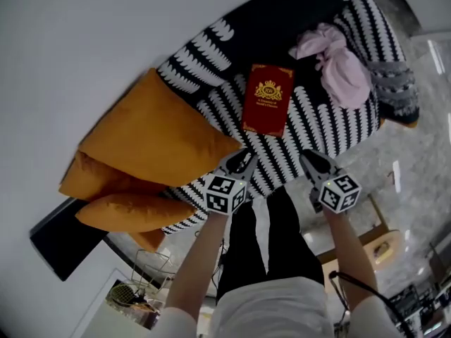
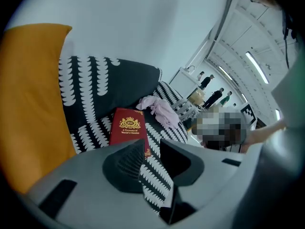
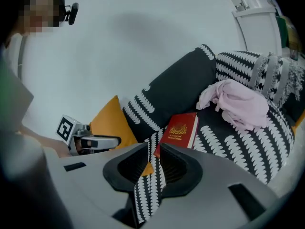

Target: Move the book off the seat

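Observation:
A red book (image 1: pixel 268 98) with a gold crest lies flat on the black-and-white patterned seat (image 1: pixel 317 129), a little ahead of both grippers. My left gripper (image 1: pixel 239 162) hovers at the seat's front edge just short of the book's near end. Its jaws stand slightly apart with nothing between them. In the left gripper view the book (image 2: pixel 127 126) lies just beyond the left gripper (image 2: pixel 151 144). My right gripper (image 1: pixel 313 162) hangs to the right of the book's near corner, a narrow gap between its jaws, empty. From the right gripper (image 3: pixel 153 149), the book (image 3: pixel 181 129) lies just ahead.
Orange cushions (image 1: pixel 155 132) lean at the seat's left end. A crumpled pink cloth (image 1: pixel 337 63) lies right of the book, with a grey striped pillow (image 1: pixel 391 83) beyond it. A wooden side table (image 1: pixel 380 248) stands low right, and a wire basket (image 1: pixel 137 287) low left.

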